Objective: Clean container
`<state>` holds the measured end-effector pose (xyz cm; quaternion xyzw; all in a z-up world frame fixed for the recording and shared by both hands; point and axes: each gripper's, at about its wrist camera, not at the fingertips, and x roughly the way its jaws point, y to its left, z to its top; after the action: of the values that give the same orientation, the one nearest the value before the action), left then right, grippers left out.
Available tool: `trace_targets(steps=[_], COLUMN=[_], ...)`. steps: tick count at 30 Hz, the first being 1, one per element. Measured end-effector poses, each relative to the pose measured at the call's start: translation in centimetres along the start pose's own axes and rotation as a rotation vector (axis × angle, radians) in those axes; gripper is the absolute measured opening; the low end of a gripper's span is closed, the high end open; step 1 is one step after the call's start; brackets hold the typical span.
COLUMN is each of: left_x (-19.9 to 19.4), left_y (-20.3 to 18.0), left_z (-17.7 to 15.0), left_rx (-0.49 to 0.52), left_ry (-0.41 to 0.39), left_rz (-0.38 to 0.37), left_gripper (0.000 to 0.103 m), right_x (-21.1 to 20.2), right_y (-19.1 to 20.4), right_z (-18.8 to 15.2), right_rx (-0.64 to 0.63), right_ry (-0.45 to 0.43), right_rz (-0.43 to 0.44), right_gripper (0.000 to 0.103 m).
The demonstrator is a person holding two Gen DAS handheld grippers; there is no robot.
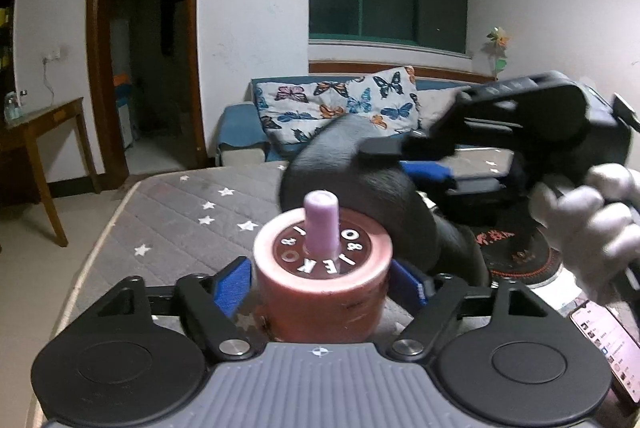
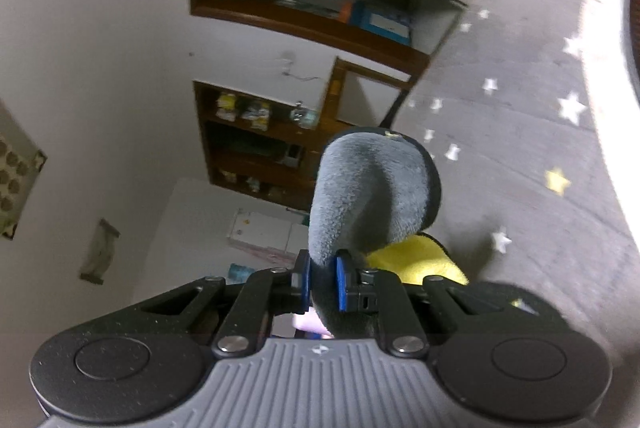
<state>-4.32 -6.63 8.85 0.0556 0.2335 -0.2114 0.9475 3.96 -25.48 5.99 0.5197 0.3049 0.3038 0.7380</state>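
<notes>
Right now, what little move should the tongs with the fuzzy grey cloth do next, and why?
Probably lower the fuzzy grey cloth onto the round pink container's lid: the right tongs pinch it just above and behind, while the left tongs bracket the container.

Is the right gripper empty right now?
No, the right gripper is clamped on a grey cloth, its blue pads pinching the fabric.
</notes>
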Motion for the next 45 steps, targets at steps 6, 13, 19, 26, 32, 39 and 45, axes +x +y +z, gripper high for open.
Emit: trace_targets(steps=[6,13,19,26,32,39,45], left_x=[0.1,0.0,0.1,-0.1,-0.1,-0.2,0.1], left_y=[-0.1,-0.8,-0.7,-0.7,-0.6,-0.6,-0.8], left_z=[-0.1,-0.7,-0.7,-0.7,-0.7,-0.6,-0.3], left_rx=[0.012,0.015,0.017,0.014,0.008,0.009,0.01], left_ry=[-0.002,-0.003,-0.003,-0.001,-0.001,-0.002,0.0], left_rz=[-0.006,-0.005,-0.004,-0.006,-0.009,-0.007,0.004], left_gripper=[0.077,0.077,0.077,0.077,0.077,0.077,0.077], right_x=[1.8,1.5,0.2,-2.1,-3.7,-3.8,-3.9], right_y=[-1.5,-5.6,-7.3,-5.8,-2.4,-2.3,-5.4], right_z=[0.7,-0.7,-2.4,-3.8,-3.7,-3.8,-4.8], right_rx=[0.054,0.119,0.141,0.151,0.122,0.099,0.162], right_ry=[0.008,0.032,0.047,0.041,0.017,0.005,0.013], right_rz=[-0.023,-0.124,-0.178,-0.135,0.007,0.039,-0.026], right_gripper=[0.013,0.013,0.013,0.013,0.013,0.013,0.013])
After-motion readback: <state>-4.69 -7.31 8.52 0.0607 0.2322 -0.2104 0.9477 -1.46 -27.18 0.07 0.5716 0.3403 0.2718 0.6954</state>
